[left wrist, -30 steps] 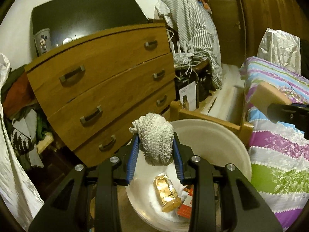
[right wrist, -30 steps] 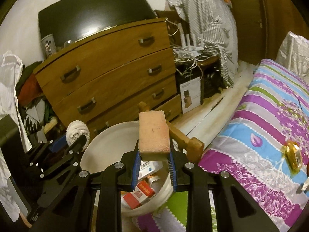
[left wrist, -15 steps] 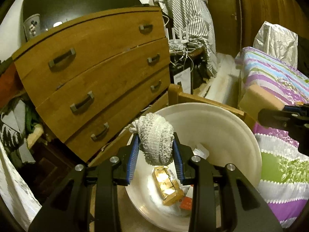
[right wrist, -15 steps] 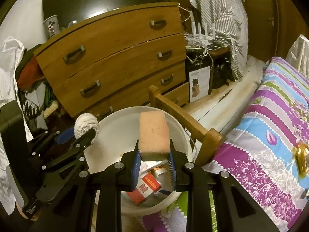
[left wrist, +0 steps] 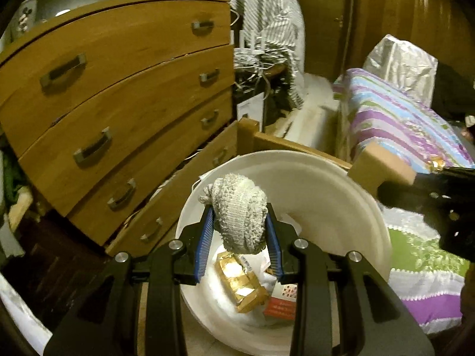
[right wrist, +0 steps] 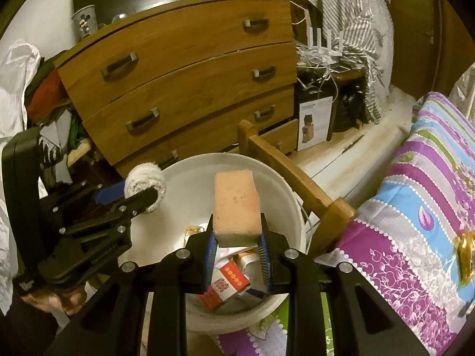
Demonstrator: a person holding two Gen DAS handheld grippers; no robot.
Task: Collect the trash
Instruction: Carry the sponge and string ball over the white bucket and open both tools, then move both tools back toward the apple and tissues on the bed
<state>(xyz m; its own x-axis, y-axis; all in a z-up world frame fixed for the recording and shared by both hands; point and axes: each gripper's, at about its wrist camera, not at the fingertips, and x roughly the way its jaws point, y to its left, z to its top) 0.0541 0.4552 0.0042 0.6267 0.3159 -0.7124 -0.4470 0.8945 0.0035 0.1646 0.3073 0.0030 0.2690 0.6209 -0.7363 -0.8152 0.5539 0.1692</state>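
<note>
My left gripper [left wrist: 239, 231] is shut on a rolled grey-white knitted rag [left wrist: 239, 212] and holds it above the white bin [left wrist: 341, 195]. In the bin lie a gold wrapper [left wrist: 242, 280] and a red and white carton [left wrist: 282, 298]. My right gripper [right wrist: 237, 244] is shut on a pink sponge block [right wrist: 236, 204], also over the white bin [right wrist: 276, 184], above a red carton [right wrist: 225, 281]. From the right wrist view the left gripper [right wrist: 142, 191] with the rag [right wrist: 145, 179] hangs over the bin's left rim. The sponge [left wrist: 380, 166] shows at the bin's right edge in the left wrist view.
A wooden chest of drawers [right wrist: 190, 83] stands close behind the bin. A wooden bed frame post [right wrist: 297, 187] and a striped bedspread [right wrist: 415, 201] lie to the right, with a gold wrapper [right wrist: 464, 252] on the bedspread. Clothes [right wrist: 50, 103] are piled at the left, cables and a box [right wrist: 314, 124] behind.
Both grippers have come forward and down over the bin and tilted lower, so more of the bin's inside shows. The rag and the sponge stay gripped.
</note>
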